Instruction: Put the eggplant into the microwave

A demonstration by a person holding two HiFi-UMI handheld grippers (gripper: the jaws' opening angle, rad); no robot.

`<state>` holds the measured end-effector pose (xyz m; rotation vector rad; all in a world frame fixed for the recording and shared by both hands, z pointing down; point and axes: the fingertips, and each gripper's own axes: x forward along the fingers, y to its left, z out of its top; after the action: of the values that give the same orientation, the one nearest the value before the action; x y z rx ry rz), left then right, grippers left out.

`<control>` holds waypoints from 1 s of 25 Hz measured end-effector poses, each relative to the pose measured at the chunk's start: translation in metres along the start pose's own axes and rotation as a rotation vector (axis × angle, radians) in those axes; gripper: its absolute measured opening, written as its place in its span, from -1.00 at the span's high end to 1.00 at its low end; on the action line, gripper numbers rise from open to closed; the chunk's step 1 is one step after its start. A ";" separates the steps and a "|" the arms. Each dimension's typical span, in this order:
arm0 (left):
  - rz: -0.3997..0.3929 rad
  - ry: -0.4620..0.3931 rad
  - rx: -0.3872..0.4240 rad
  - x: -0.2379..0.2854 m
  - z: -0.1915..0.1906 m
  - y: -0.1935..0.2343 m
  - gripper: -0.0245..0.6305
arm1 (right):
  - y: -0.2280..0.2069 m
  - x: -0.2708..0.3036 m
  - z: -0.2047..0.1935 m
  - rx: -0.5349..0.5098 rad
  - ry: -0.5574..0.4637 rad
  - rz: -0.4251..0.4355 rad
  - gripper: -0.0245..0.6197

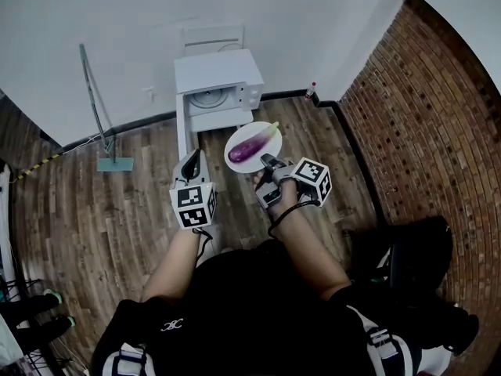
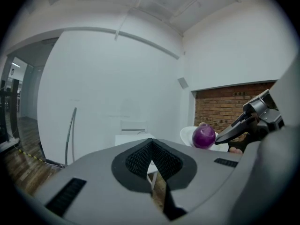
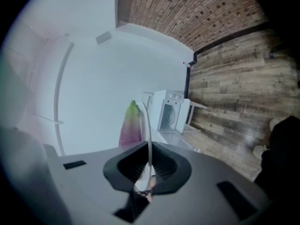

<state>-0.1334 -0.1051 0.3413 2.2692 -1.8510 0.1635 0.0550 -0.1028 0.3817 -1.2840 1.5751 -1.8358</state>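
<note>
Head view: the eggplant (image 1: 251, 147) lay on a plate (image 1: 241, 135), its rim pinched in the right gripper's (image 1: 266, 160) jaws. The left gripper's (image 1: 192, 160) jaws were pressed together, empty. Smooth and round, it probably rolled easily, so carrying by the plate looked safest.

mop (image 1: 115, 164) against white wall (image 1: 94, 14) | brick wall (image 1: 423, 108) right | wood floor (image 1: 86, 233)

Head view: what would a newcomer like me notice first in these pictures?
Most striking is the purple eggplant lying on a white plate. The right gripper carries the plate above the wooden floor, its fingers clamped on the rim. Ahead, against the white wall, sits a white microwave.
</note>
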 end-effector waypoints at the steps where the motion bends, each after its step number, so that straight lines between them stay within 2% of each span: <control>1: -0.001 0.004 -0.001 0.005 -0.002 0.002 0.93 | 0.000 0.006 0.002 0.002 0.003 0.002 0.84; 9: 0.022 0.037 0.001 0.052 -0.008 0.015 0.93 | 0.000 0.069 0.029 0.018 0.063 0.005 0.84; 17: 0.080 0.024 -0.004 0.154 0.008 0.020 0.93 | 0.026 0.165 0.093 -0.062 0.169 0.063 0.85; 25: 0.209 0.004 -0.040 0.237 0.013 0.031 0.93 | 0.015 0.255 0.140 -0.129 0.333 -0.009 0.85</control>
<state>-0.1151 -0.3406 0.3824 2.0450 -2.0668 0.1611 0.0405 -0.3845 0.4567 -1.0786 1.8877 -2.0659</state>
